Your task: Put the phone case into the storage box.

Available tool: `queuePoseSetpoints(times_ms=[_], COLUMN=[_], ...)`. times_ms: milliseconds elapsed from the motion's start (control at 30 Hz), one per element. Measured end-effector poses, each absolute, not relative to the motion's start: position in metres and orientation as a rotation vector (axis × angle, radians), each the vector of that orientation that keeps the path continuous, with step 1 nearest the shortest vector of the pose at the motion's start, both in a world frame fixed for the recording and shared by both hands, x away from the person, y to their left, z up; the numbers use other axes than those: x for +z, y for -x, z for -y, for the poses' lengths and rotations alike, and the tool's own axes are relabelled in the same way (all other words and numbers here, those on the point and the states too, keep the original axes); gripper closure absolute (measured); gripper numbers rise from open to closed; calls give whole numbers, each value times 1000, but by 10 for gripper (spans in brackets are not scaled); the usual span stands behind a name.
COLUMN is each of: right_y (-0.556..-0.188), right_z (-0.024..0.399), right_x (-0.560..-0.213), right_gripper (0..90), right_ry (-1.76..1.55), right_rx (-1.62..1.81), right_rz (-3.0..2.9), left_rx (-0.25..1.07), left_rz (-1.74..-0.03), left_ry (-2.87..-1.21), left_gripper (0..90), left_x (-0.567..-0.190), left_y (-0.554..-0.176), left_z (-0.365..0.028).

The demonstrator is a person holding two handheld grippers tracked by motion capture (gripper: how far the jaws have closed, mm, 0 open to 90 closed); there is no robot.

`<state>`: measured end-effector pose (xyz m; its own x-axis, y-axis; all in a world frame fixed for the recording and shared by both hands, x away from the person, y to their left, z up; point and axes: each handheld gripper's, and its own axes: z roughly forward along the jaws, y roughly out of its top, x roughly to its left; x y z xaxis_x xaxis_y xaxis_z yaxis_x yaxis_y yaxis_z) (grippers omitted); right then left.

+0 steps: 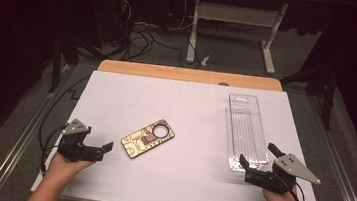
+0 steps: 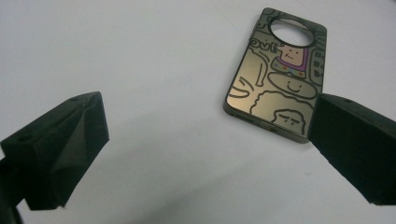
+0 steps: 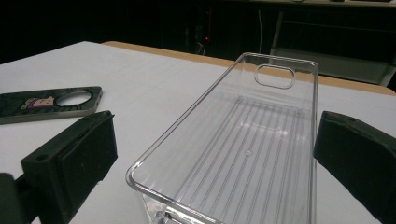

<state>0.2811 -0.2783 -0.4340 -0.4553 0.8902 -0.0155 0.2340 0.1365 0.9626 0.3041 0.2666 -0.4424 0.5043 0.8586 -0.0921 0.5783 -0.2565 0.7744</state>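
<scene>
Your left gripper (image 1: 97,148) sits wide apart with nothing between the jaws, the phone case (image 1: 148,138) lying flat on the white table (image 1: 178,181) just off at its two o'clock. Your right gripper (image 1: 255,161) gapes too, jaws on either side of the near end of the clear plastic tray (image 1: 247,130) at twelve o'clock, not pressing it.

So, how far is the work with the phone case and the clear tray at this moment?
Nothing looks finished yet. The phone case lies flat on the white table, apart from the clear tray, which is empty. In hand: the left gripper is open beside the case, not touching it; the right gripper stands open at the tray's near end. Probably left: grasping the case and putting it in the tray.
</scene>
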Motion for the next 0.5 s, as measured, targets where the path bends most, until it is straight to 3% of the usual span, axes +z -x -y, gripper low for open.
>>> queuePoseSetpoints(times_ms=[500], right_y=[-282], right_z=[277], right_x=[-434], right_gripper=[1], right_ry=[-1072], right_rx=[1342], right_rz=[-1807], left_rx=[410], left_rz=[-1157], left_ry=[-2079], left_gripper=[6], left_x=[-447], left_y=[-306], left_z=[-255])
